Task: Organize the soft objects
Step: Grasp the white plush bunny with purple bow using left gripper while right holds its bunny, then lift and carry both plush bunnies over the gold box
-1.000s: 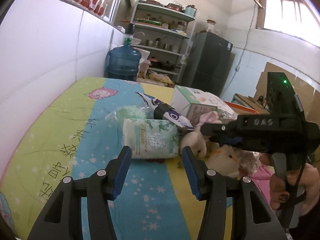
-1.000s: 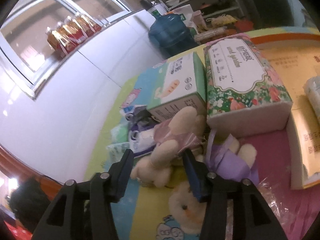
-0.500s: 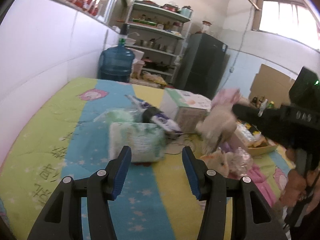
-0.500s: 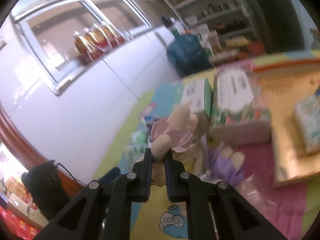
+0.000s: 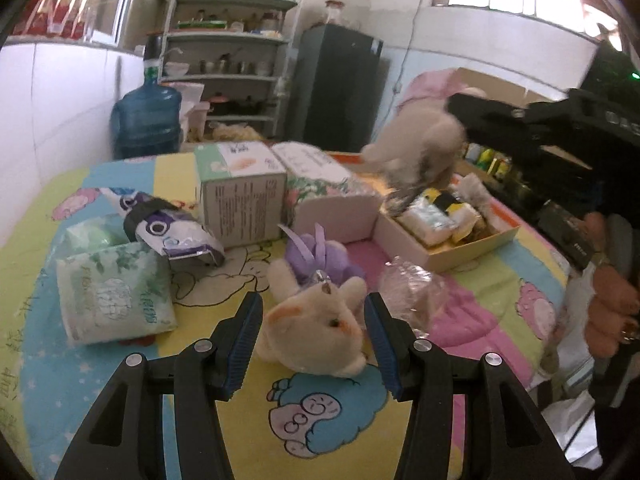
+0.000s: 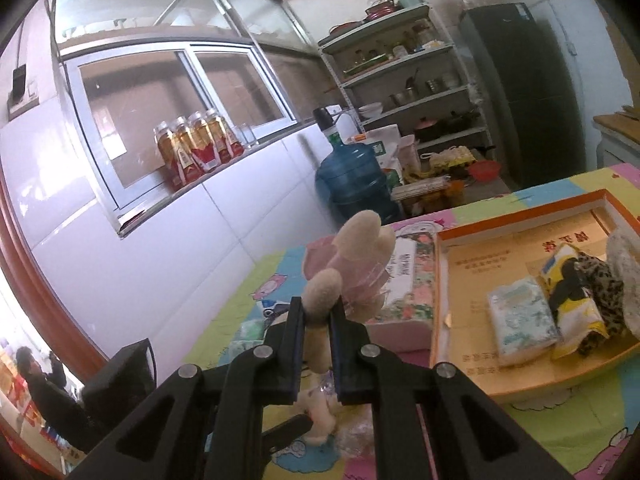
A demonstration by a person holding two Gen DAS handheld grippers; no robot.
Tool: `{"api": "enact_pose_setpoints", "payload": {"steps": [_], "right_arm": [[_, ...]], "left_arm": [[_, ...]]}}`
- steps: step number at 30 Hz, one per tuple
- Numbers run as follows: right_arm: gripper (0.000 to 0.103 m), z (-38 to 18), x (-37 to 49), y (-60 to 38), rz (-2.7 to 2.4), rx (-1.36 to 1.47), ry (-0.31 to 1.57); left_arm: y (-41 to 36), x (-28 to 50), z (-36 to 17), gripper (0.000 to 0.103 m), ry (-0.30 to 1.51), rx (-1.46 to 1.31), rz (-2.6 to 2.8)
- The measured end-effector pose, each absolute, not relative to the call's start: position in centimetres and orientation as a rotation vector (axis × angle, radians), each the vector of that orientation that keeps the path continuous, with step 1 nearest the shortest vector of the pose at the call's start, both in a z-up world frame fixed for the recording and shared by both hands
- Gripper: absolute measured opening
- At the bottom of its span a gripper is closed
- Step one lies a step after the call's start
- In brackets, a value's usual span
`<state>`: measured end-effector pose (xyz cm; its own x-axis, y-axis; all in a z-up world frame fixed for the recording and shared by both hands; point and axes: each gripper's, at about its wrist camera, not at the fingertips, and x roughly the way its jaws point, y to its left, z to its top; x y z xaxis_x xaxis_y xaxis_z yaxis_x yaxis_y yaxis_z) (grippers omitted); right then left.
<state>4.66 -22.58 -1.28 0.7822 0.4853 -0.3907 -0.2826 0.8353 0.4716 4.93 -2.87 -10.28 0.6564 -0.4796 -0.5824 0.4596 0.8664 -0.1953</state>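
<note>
Plush toy in pink dress: clamped by one beige limb between the narrowly closed jaws of the right gripper, lifted clear of the cartoon-print cover. In the left wrist view, same toy seen hanging in the air above the far edge of the open orange-rimmed box.

Box contents: tissue pack, yellow-and-black pack, leopard-print item.

Left gripper: jaws apart, gripping nothing; cream plush cat lying on the cover between the blue pads, not touched. Purple plush just behind the cat, crinkled clear wrapper beside it. Green tissue pack to the left.
</note>
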Motion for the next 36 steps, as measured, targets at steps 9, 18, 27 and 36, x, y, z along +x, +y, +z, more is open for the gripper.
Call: {"api": "enact_pose_setpoints", "payload": {"steps": [9, 18, 27, 36], "right_arm": [[0.012, -2.1, 5.0, -24.3, 0.44, 0.448, 0.537], [0.012, -2.8, 4.8, -24.9, 0.444, 0.459, 0.546], [0.012, -2.6, 4.5, -25.0, 0.443, 0.456, 0.531], [0.012, -2.2, 3.5, -26.0, 0.441, 0.46, 0.505]], "left_arm": [[-4.3, 7.0, -11.3, 0.055, 0.762, -0.014, -0.49], [-4.3, 6.7, -11.4, 0.052, 0.754, -0.013, -0.473], [-3.3, 5.3, -10.3, 0.051, 0.689, -0.061, -0.448], [-3.2, 3.9, -7.6, 0.051, 0.609, -0.089, -0.428]]}}
